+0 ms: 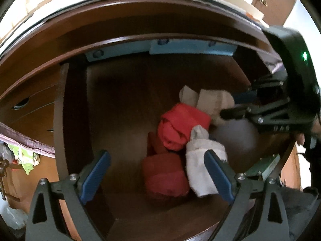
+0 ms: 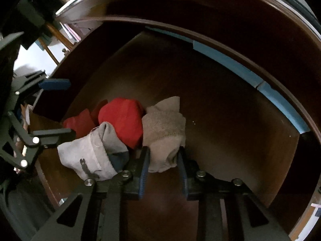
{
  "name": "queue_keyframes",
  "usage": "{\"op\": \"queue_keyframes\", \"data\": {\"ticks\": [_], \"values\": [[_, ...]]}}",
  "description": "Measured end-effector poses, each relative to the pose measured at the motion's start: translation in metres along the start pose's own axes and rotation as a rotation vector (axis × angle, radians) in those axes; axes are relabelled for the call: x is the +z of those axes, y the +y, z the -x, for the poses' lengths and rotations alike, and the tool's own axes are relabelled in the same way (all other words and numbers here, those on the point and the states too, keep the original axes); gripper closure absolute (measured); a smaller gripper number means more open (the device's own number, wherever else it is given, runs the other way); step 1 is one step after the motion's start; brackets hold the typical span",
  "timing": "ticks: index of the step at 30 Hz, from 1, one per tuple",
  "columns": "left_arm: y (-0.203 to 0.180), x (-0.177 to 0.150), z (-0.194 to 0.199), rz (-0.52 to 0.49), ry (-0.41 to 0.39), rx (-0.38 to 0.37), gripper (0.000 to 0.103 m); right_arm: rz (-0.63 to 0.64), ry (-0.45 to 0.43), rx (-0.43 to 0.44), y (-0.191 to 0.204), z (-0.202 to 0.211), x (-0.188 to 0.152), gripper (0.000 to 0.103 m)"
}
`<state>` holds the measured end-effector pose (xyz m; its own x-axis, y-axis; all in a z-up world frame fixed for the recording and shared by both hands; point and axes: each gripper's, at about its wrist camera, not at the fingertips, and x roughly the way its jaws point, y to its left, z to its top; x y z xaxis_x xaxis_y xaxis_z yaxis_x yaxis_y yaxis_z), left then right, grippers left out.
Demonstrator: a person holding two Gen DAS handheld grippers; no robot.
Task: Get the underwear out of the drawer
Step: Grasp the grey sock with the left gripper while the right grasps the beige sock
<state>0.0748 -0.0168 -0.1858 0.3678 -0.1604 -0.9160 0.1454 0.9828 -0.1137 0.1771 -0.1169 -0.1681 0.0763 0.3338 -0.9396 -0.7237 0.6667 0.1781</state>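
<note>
Nearest the drawer's (image 1: 76,104) front edge, under the left tool (image 1: 156,176): blue pads spread wide, pinching nothing, poised above the pile. Between those pads, low on the wooden floor: one dark red rolled bundle (image 1: 164,178), and touching its right side a white-grey rolled piece (image 1: 198,160) with a dark mark, partly behind the tool's right pad.

Just behind, toward the drawer's middle: a bright red folded piece (image 1: 180,128), touching the white-grey one and resting partly over the darker red bundles.

Farther back, toward the right side wall: a beige knitted piece (image 2: 162,132), touching the bright red one. Pinched at its near end by the right tool (image 2: 163,160), pads pressed into the cloth from both sides, narrow gap filled by fabric. Same beige piece seen from the left wrist with the right tool's dark fingers at its edge.

Along the drawer's back edge: a pale blue strip (image 1: 180,48) of flat boxes or liner, exact kind unclear.

Whole pile of underwear lying inside the drawer, nothing lifted clear of it.
</note>
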Motion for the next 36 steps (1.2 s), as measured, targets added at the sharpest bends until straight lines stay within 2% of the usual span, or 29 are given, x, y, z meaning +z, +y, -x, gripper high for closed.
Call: {"op": "queue_keyframes", "data": {"ticks": [3,7,8,9,13,17,21,22,28,30,33,36], "values": [[-0.003,-0.001,-0.003,-0.003,0.016,-0.016,0.012,-0.01,-0.022,0.016,-0.004,0.005,-0.004,0.075],[-0.009,0.002,-0.007,-0.015,0.042,0.002,0.016,-0.022,-0.035,0.026,-0.012,0.01,-0.009,0.075],[-0.01,0.005,-0.006,-0.008,0.042,-0.012,0.022,-0.028,-0.041,0.03,-0.014,0.01,-0.01,0.075],[-0.01,0.006,-0.004,0.003,0.043,-0.037,0.023,-0.032,-0.048,0.025,-0.018,0.011,-0.012,0.075],[-0.023,0.013,0.004,-0.008,0.041,-0.059,0.023,-0.074,-0.071,0.076,-0.032,0.013,-0.016,0.075],[-0.04,0.016,-0.006,-0.048,0.103,-0.111,0.025,-0.066,-0.085,0.074,-0.03,0.015,-0.017,0.075],[-0.047,0.017,-0.023,-0.051,0.17,-0.143,0.037,-0.066,-0.096,0.086,-0.038,0.024,-0.025,0.075],[-0.046,0.018,-0.027,-0.038,0.184,-0.153,0.038,-0.068,-0.096,0.091,-0.038,0.024,-0.026,0.075],[-0.037,0.013,-0.046,0.023,0.232,-0.221,0.052,-0.064,-0.072,0.103,-0.044,0.023,-0.026,0.075],[-0.036,0.012,-0.047,0.032,0.228,-0.24,0.069,-0.068,-0.061,0.104,-0.044,0.021,-0.024,0.075],[-0.036,0.011,-0.045,0.037,0.204,-0.26,0.083,-0.054,-0.061,0.105,-0.041,0.022,-0.024,0.075],[-0.035,0.009,-0.037,0.031,0.151,-0.25,0.086,-0.02,-0.085,0.074,-0.034,0.026,-0.024,0.077]]}}
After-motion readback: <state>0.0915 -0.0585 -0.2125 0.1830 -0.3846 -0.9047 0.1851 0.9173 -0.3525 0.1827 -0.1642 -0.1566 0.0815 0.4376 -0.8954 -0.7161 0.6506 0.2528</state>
